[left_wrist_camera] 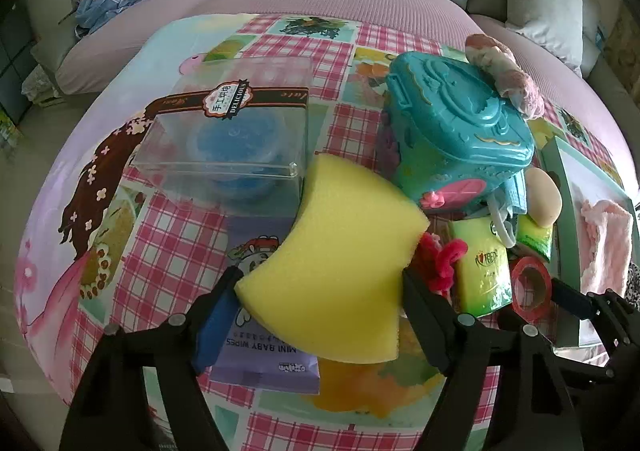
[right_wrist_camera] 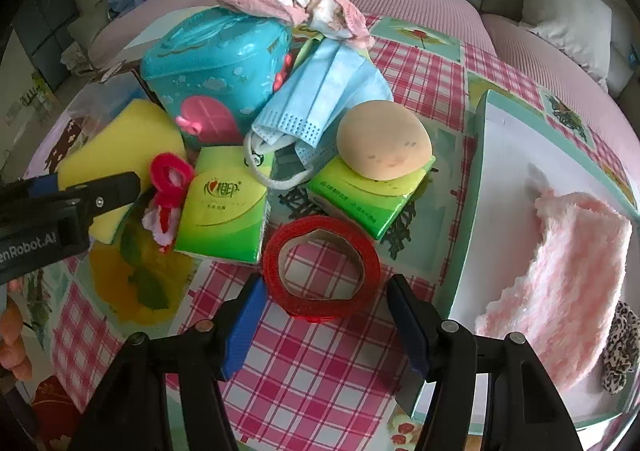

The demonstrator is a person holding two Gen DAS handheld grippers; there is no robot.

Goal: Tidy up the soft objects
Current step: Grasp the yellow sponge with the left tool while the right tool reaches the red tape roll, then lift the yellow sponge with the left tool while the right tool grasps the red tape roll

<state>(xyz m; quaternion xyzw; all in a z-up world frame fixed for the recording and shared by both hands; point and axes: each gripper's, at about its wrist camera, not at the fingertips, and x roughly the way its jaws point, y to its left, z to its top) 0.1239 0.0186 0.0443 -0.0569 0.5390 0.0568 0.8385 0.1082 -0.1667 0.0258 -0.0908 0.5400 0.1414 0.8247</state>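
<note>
Plaid tablecloth, "MINI BABY WIPES" pk

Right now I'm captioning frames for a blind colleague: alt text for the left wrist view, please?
The left gripper holds a yellow sponge between its fingers above a checked tablecloth, with a clear box and a teal toy case beyond it.

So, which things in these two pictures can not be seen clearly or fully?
- Wipes pack, left wrist view: the yellow sponge covers its upper part.
- Blue tub, left wrist view: blurred behind the clear box's wall.
- Leopard-print item, right wrist view: cut off by the picture edge.
- Tissue pack, right wrist view: a beige sponge lies on it.
</note>
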